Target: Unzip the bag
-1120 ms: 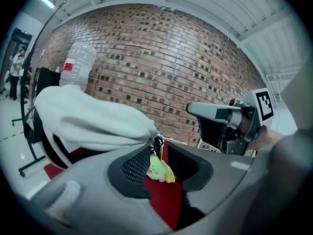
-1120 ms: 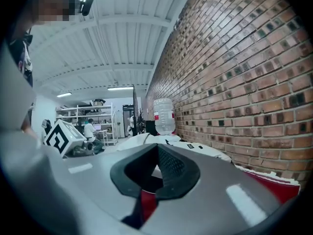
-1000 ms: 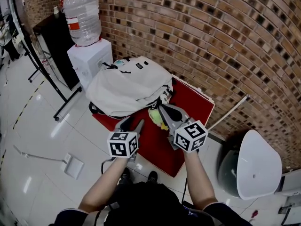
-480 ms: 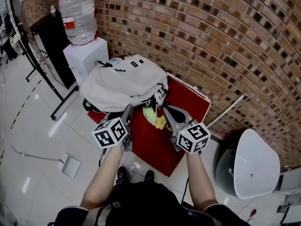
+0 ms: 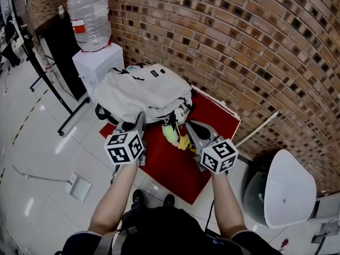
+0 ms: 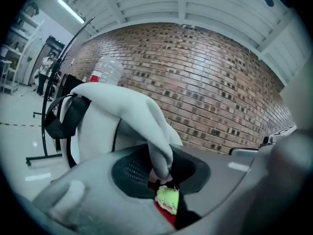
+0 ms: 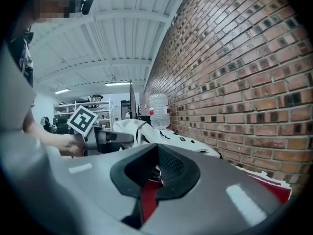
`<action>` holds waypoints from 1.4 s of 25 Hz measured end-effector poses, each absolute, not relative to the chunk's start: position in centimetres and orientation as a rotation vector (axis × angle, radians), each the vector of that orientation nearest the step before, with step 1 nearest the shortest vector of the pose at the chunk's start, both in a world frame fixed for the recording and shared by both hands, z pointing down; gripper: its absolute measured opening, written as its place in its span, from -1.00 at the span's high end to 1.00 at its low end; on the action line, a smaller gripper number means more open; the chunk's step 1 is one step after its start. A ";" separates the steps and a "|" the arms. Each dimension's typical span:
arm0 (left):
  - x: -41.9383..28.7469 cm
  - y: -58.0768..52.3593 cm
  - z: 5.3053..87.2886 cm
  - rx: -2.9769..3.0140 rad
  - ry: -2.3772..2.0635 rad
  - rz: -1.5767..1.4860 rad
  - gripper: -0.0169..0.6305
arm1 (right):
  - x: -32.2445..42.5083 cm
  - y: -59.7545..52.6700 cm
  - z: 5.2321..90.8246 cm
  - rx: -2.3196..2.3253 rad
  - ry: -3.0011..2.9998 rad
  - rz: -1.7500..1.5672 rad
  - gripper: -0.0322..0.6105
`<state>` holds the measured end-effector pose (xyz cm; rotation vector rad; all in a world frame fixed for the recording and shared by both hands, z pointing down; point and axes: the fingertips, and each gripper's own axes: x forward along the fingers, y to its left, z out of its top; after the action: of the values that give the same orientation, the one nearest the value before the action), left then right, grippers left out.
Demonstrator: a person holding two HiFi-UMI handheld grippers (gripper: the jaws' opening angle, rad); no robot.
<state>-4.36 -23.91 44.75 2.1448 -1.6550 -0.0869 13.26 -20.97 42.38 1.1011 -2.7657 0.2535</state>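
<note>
A pale grey backpack (image 5: 143,92) lies on a red table (image 5: 212,116). My left gripper (image 5: 139,120) is at the bag's near edge. In the left gripper view its jaws are closing on a fold of the bag's fabric (image 6: 159,148), which is pinched between the pads. A green and yellow charm (image 5: 171,134) hangs below the bag's opening and shows under the fold (image 6: 167,199). My right gripper (image 5: 187,125) is shut, its tips beside the charm at the zipper end. A small piece shows at its tips (image 7: 155,169); I cannot tell what it is.
A water dispenser (image 5: 95,62) with a big bottle (image 5: 87,17) stands behind the bag by the brick wall (image 5: 255,47). A white bin (image 5: 289,187) is at the right, with a dustpan (image 5: 79,187) and a black stand (image 5: 53,73) on the tiled floor at the left.
My left gripper moved forward from the table's front edge to the bag's near edge and closed on a fold of fabric. The right gripper stayed by the charm.
</note>
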 end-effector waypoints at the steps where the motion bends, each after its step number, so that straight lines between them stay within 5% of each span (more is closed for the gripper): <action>1: -4.2 -24.3 44.0 2.182 -1.652 -0.072 0.75 | 13.3 -21.1 42.4 1.103 -2.764 0.254 0.88; 14: 1.0 -27.7 34.2 2.628 -1.467 0.033 0.77 | 17.0 -21.9 41.5 1.253 -2.734 0.247 0.88; 35: -2.4 -23.0 39.1 2.433 -1.542 -0.042 0.74 | 13.7 -21.6 42.1 1.120 -2.767 0.245 0.88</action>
<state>-2.38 -22.99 39.07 2.4335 -1.5424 -0.0420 13.66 -21.58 42.12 1.1205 -2.7674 0.2455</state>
